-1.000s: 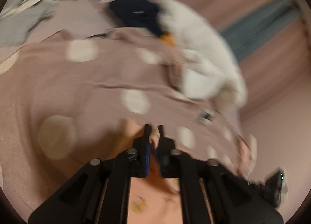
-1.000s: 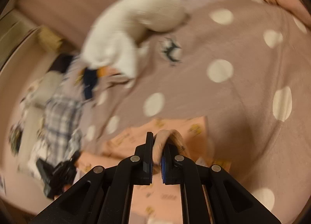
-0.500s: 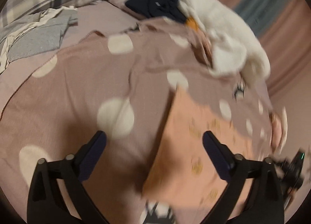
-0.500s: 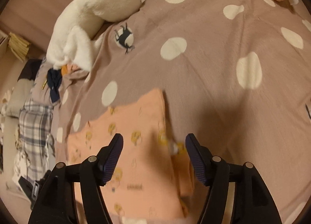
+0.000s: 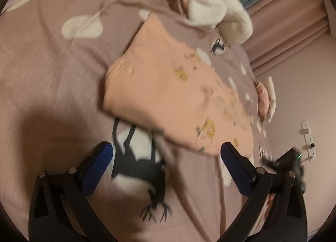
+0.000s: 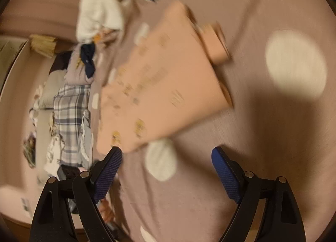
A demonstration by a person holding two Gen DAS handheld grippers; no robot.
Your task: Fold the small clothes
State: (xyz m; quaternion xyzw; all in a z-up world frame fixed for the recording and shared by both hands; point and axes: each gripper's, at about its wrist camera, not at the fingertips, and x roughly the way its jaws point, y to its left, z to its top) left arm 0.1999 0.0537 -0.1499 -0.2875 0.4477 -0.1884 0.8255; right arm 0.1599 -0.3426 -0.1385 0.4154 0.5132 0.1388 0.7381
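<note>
A small peach garment with yellow prints [image 5: 172,95] lies flat and folded on the mauve polka-dot bedspread [image 5: 52,86]. It also shows in the right wrist view [image 6: 163,86], with a cuffed sleeve end [image 6: 214,44] sticking out at its far right side. My left gripper [image 5: 167,156] is open and empty, just short of the garment's near edge. My right gripper [image 6: 167,158] is open and empty, just short of the garment's near corner. Both views are blurred.
A white fluffy blanket [image 5: 216,7] and dark clothes [image 6: 88,61] lie beyond the garment. A plaid cloth [image 6: 71,116] lies at the bed's left side. A pink folded item [image 5: 263,99] lies at the far right. A curtain [image 5: 283,23] hangs behind.
Both grippers were shut on the peach garment a second ago. They have opened, let it drop flat on the bedspread, and drawn back from it.
</note>
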